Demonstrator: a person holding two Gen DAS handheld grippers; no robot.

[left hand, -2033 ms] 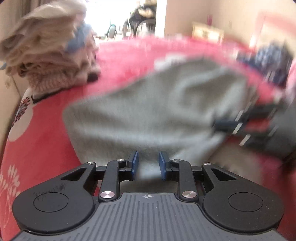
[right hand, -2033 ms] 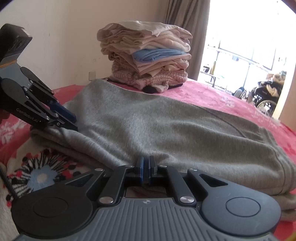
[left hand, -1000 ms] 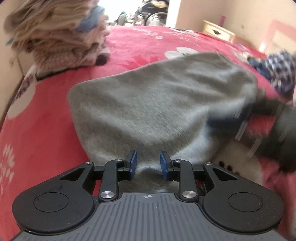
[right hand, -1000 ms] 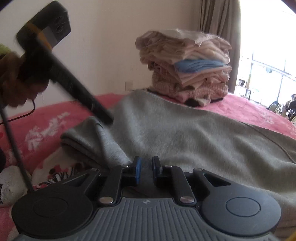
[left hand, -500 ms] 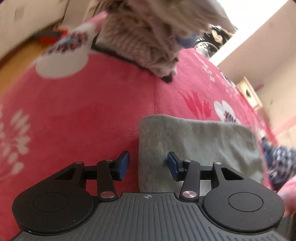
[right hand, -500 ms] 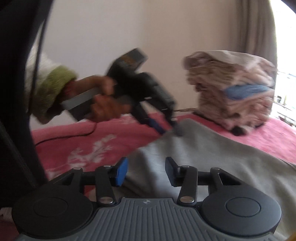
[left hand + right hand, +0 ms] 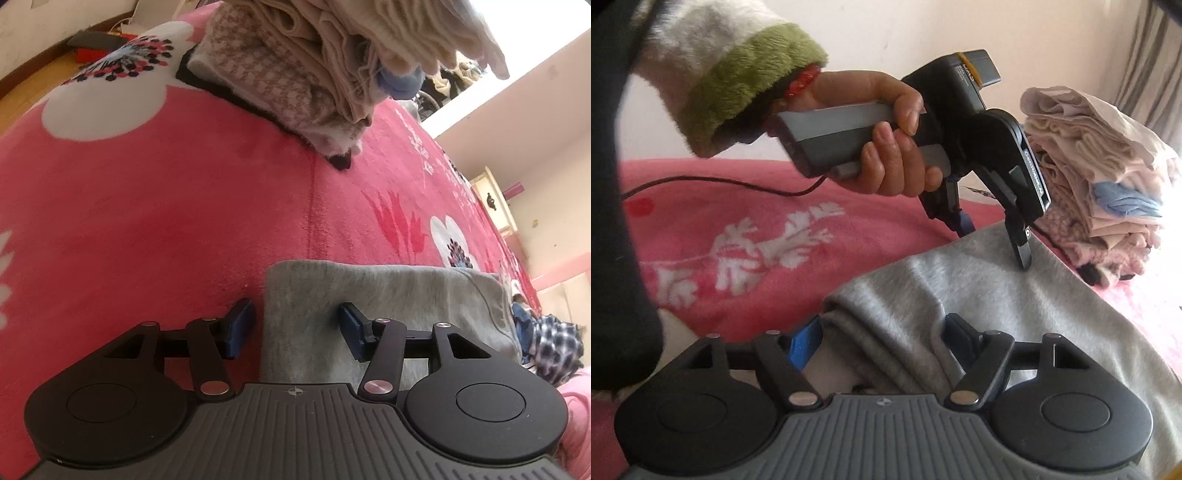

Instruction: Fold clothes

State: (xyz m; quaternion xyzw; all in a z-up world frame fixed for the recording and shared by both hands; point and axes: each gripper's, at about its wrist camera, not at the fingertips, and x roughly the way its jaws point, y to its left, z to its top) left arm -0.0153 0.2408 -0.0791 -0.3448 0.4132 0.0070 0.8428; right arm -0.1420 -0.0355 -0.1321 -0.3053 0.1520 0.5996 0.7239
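**Grey garment folded on the pink blanket**

The grey garment [image 7: 384, 314] lies on my pink blanket [image 7: 155, 206], near the folded stack [image 7: 325, 62]. My left gripper [image 7: 297, 328] and right gripper [image 7: 882, 339] have just been opening; both straddle its folded edge, pads released.

Black claw [image 7: 993, 240] with blue pads [image 7: 239, 328], silver screws, trailing black cable [image 7: 713, 182]; fluffy white sleeve [image 7: 713, 59], green cuff.

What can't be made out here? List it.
- Stack: left wrist view, top cut off by the upper edge.
- Checked cloth: left wrist view, small, at the right edge; kind unclear.
- Grey garment: right wrist view, its own folds hide its kind.
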